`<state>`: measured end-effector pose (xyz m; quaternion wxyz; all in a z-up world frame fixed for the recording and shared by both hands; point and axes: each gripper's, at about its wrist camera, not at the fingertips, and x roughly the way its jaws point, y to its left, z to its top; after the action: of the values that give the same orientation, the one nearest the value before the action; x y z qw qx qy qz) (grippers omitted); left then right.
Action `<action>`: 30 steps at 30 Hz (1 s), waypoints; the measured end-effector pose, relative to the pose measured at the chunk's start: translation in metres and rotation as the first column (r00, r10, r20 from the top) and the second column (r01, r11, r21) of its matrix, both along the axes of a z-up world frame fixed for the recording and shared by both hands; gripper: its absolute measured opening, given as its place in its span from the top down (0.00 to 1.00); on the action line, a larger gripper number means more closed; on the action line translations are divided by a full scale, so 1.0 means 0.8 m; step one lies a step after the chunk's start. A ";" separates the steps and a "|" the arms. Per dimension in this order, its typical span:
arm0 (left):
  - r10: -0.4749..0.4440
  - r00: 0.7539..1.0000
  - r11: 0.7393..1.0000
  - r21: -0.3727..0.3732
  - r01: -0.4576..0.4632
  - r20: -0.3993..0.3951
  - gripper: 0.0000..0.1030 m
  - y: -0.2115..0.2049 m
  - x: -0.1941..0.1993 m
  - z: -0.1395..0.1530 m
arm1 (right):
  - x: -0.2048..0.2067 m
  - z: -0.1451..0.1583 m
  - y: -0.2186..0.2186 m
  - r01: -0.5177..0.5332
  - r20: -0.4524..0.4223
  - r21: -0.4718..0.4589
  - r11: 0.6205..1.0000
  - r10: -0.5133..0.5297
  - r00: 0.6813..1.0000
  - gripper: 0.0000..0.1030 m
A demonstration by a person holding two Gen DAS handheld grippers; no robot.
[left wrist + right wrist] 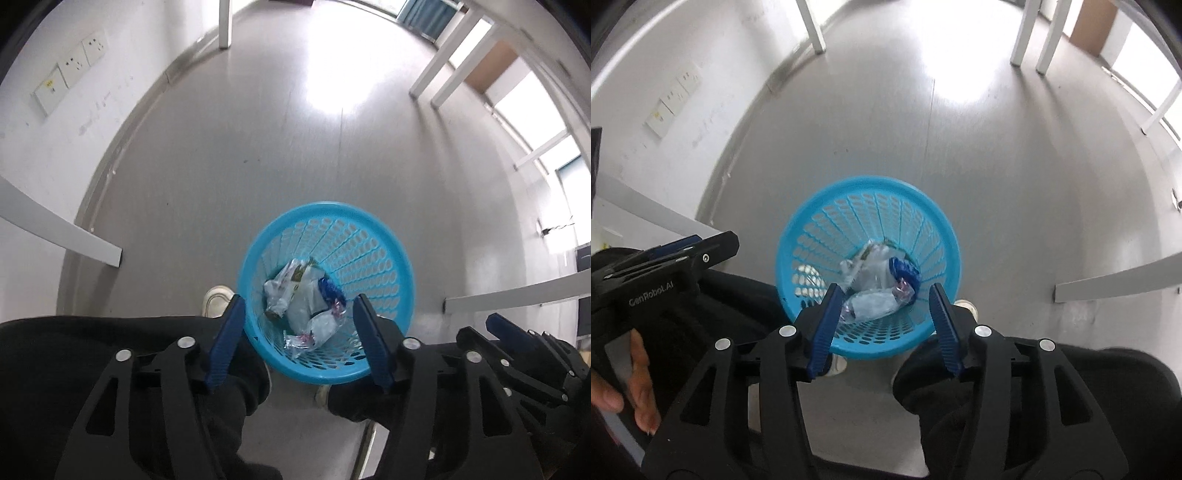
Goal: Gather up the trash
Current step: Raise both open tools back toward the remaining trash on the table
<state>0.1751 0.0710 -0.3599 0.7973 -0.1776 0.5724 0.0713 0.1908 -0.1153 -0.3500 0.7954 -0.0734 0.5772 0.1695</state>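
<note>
A light blue mesh wastebasket (373, 236) (820, 206) stands on the grey floor below both grippers. Inside it lie crumpled clear and white plastic wrappers (299, 295) (871, 302) and a dark blue wrapper piece (330, 290) (903, 271). My left gripper (297, 317) hangs above the basket, its blue pads wide apart with nothing between them. My right gripper (884, 308) is also above the basket, open and empty. In the left wrist view the right gripper (517, 339) shows at the right edge; in the right wrist view the left gripper (687, 251) shows at the left.
A person's dark trouser legs and white shoes (218, 301) (966, 306) stand right by the basket. White table legs (224, 22) (1030, 33) rise at the far end of the floor. A white wall with sockets (77, 62) runs on the left. White shelf edges (74, 236) (1115, 280) jut in from both sides.
</note>
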 end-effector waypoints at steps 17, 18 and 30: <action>-0.160 0.972 0.975 0.183 0.128 0.173 0.14 -0.039 -0.113 0.120 | -0.090 0.101 -0.051 -0.035 0.146 0.104 0.994 0.019 0.989 0.33; -0.162 0.970 0.974 0.188 0.128 0.183 0.14 -0.040 -0.120 0.126 | -0.094 0.104 -0.054 -0.034 0.153 0.108 0.994 0.017 0.988 0.31; -0.163 0.914 0.974 0.210 0.089 0.371 0.06 -0.052 -0.186 0.228 | -0.155 0.205 -0.109 -0.019 0.320 0.211 0.977 -0.051 0.946 0.13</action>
<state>0.0266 0.0293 -0.1774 0.9105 -0.0742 0.4051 0.0372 0.0665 -0.2024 -0.1860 0.8840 -0.0104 0.4180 0.2091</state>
